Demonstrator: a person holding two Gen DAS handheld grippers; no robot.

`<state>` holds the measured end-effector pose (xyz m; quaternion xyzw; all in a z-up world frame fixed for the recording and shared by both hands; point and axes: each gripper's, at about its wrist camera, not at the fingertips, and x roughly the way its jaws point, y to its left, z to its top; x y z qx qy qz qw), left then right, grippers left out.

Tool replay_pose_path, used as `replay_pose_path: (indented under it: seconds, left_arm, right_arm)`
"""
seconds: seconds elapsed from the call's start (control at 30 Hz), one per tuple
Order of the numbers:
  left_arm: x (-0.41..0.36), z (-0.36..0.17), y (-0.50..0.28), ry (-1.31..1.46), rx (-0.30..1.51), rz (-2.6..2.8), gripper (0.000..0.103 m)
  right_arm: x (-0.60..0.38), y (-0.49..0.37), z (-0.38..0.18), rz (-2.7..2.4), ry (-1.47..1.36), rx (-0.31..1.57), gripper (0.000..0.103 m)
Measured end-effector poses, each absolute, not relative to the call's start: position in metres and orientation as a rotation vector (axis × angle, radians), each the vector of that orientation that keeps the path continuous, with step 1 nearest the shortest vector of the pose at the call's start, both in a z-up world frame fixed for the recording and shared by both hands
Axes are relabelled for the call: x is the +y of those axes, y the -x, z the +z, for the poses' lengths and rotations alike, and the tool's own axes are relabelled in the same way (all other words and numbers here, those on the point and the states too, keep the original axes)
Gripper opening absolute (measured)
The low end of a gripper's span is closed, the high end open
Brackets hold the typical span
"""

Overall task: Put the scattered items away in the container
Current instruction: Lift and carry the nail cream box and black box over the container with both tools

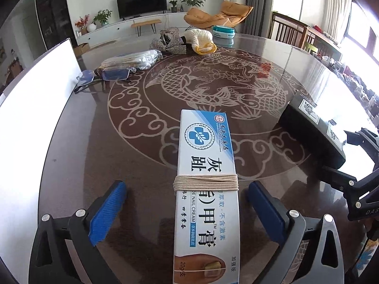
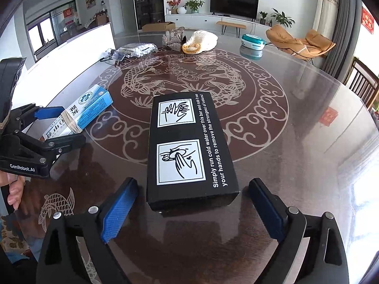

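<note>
My left gripper (image 1: 187, 187) is open around a white and blue nail-cream box (image 1: 206, 165) bound with beige string. The box lies flat on the glass table (image 1: 94, 153), and both blue pads stand well clear of its sides. In the right wrist view the same cream box (image 2: 90, 108) lies at the left between the left gripper's fingers (image 2: 61, 125). My right gripper (image 2: 193, 182) is open around the near end of a black box (image 2: 187, 146) with white hand-washing pictures, with a gap on each side. A tall white container wall (image 1: 35, 118) stands along the table's left edge.
At the far side lie eyeglasses (image 1: 104, 77), a clear bag of cotton swabs (image 1: 135, 59), a sparkly bow (image 1: 168, 45), a cream knitted piece (image 1: 201, 39) and a teal round tin (image 1: 223, 32). Wooden chairs (image 1: 289, 30) stand at the right.
</note>
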<state>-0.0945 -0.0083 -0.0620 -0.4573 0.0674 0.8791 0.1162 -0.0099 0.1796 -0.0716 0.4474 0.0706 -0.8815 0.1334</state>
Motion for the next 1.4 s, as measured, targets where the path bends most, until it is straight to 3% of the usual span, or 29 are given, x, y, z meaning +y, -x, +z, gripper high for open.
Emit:
replay_pose_path:
  seconds: [0.13,1.1,1.4]
  left_arm:
    - [-0.007,-0.063,0.095,1.340,0.197,2.575,0.103]
    - [-0.006,-0.064,0.096,1.342,0.193,2.575,0.103]
    - [0.005,-0.063,0.114,1.433,0.262,2.453,0.103]
  right_arm:
    - [0.178,0.011,-0.072,-2.557,-1.310,0.204,0.103]
    - [0.178,0.010,-0.071,-2.555,-1.311,0.203,0.103]
    - [0.166,0.045,-0.053,-2.394,-1.427,0.327,0.103]
